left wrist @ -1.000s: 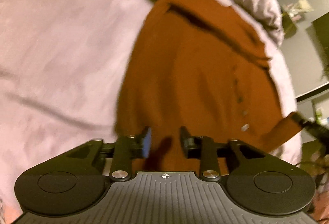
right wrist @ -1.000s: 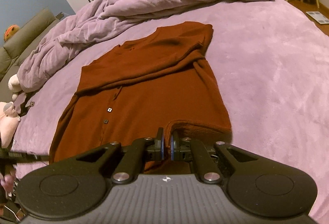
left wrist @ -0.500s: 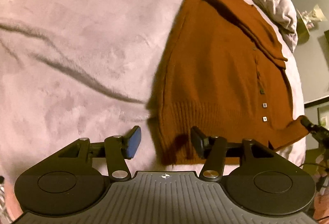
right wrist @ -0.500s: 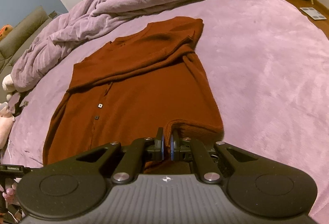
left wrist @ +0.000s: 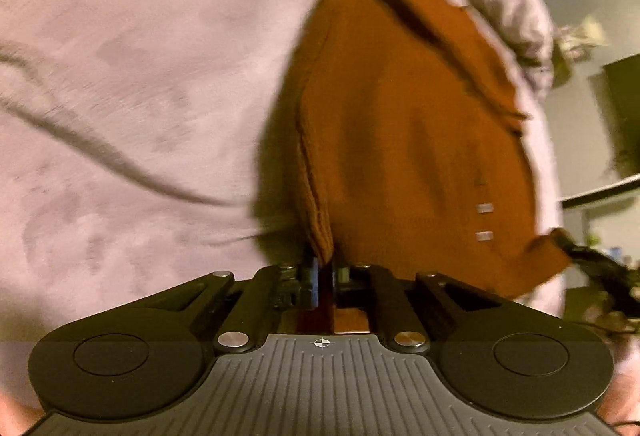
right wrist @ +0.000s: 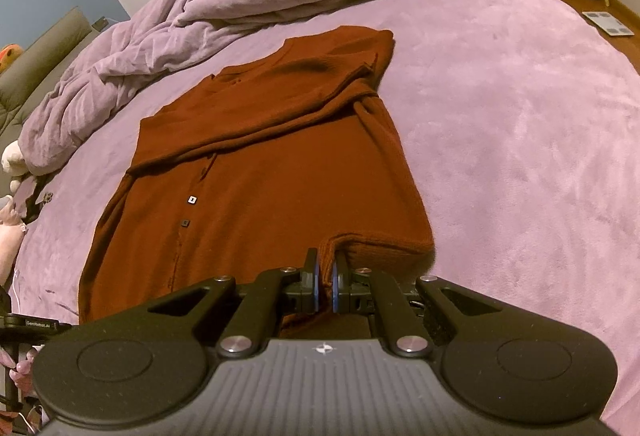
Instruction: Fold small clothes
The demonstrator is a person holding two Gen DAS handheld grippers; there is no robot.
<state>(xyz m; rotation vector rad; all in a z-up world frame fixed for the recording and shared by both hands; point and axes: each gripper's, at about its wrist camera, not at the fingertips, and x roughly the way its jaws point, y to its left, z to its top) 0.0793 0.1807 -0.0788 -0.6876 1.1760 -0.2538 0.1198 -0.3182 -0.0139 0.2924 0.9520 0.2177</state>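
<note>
On the purple bedspread (right wrist: 520,115), both the left gripper (left wrist: 325,270) and right gripper (right wrist: 325,276) are pinching the rust cardigan's (right wrist: 272,171) hem, fingers clamped narrow.

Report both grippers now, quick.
Left gripper: shut on the cardigan hem.
Right gripper: shut on the cardigan hem.

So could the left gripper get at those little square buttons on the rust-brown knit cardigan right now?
Probably not as things stand: the left gripper is shut on the rust-brown knit cardigan's hem corner, so it would have to let go first; nothing covers the buttons.
</note>
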